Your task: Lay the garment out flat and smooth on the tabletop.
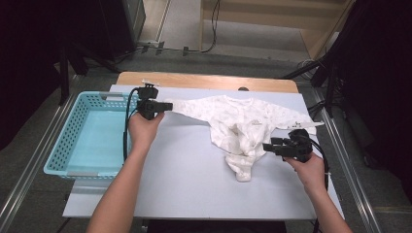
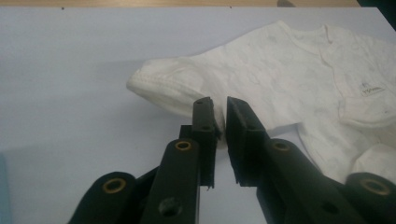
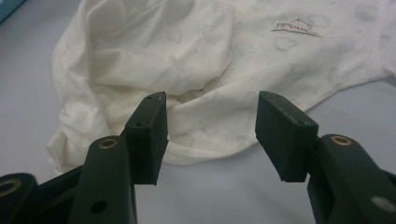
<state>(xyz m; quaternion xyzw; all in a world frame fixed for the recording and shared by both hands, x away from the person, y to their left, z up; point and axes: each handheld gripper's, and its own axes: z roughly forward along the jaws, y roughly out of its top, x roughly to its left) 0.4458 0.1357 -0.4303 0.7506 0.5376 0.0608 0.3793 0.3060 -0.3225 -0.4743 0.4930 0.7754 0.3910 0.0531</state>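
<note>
Your left tool (image 2: 221,116) sits at the cuff end of the white baby bodysuit's (image 1: 240,127) sleeve (image 2: 173,88), jaws parted by a narrow gap with a fold of sleeve fabric between them; whether the pads press it, you cannot tell. Your right tool (image 3: 210,126) hangs released, jaws wide, just before the garment's crumpled lower hem. The bodysuit lies spread across the pale tabletop (image 1: 194,179), beside the turquoise basket (image 1: 63,145).
</note>
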